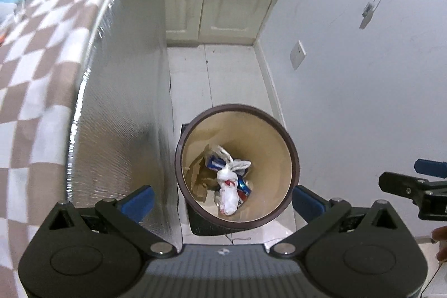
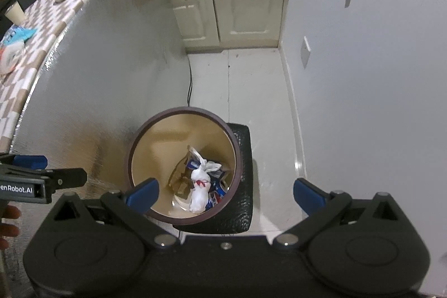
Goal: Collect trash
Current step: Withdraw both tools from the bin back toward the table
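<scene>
A round bin (image 1: 290, 147) with a dark brown rim and beige inside stands on the floor below both grippers, and the right wrist view also shows this bin (image 2: 145, 141). Inside lie a knotted white plastic bag (image 1: 227, 186) (image 2: 199, 193), blue wrappers (image 1: 244, 187) and brown cardboard scraps (image 1: 198, 180). My left gripper (image 1: 222, 198) hangs open above the bin with nothing between its blue fingers. My right gripper (image 2: 225, 193) is open too, above the bin's right side, and empty.
A counter with a checked cloth (image 1: 36, 52) and a shiny silver side panel (image 1: 125, 102) runs along the left. Cream cabinet doors (image 1: 218, 13) close the far end. A white wall (image 1: 363, 102) is on the right. A black mat (image 2: 245, 186) lies under the bin.
</scene>
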`<state>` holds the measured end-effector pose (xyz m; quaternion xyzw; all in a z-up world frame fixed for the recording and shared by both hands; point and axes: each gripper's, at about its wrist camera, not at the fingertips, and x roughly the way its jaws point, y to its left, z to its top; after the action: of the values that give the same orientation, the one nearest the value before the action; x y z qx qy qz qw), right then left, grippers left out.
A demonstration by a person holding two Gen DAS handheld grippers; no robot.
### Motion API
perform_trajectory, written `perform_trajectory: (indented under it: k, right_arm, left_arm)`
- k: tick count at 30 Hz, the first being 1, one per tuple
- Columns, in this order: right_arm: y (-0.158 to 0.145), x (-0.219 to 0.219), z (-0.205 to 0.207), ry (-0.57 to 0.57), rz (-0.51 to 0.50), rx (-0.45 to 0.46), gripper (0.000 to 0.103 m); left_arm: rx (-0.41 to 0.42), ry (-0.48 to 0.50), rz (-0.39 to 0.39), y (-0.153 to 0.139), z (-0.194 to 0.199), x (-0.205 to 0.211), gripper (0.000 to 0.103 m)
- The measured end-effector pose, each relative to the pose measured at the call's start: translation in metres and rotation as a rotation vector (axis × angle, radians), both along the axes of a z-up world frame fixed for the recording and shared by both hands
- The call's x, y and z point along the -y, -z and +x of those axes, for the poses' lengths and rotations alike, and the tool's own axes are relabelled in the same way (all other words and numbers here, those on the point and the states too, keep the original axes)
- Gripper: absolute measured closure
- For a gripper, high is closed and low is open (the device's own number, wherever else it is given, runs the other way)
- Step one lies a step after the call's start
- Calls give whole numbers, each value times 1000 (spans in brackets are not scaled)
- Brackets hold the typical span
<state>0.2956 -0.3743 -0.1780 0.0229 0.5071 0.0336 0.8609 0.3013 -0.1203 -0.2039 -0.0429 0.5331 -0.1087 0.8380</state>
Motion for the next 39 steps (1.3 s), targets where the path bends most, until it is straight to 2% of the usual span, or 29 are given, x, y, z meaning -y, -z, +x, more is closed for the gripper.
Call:
perform_trajectory:
  k: [13, 22, 31, 39]
  right_arm:
    - [-57, -10, -44, -3, -18, 148, 0]
    - [-100, -40, -75, 2, -36, 265, 0]
    - [-140, -95, -104, -9, -28, 405, 0]
    - [-164, -162, -122, -36, -3, 493, 0]
  left_arm:
    - [168, -26, -39, -68, -39, -19, 0]
    - [297, -19, -69, -116, -70, -55, 0]
    - [416, -46, -81, -156, -103, -114, 0]
    - [484, -109, -83, -174, -132, -188, 0]
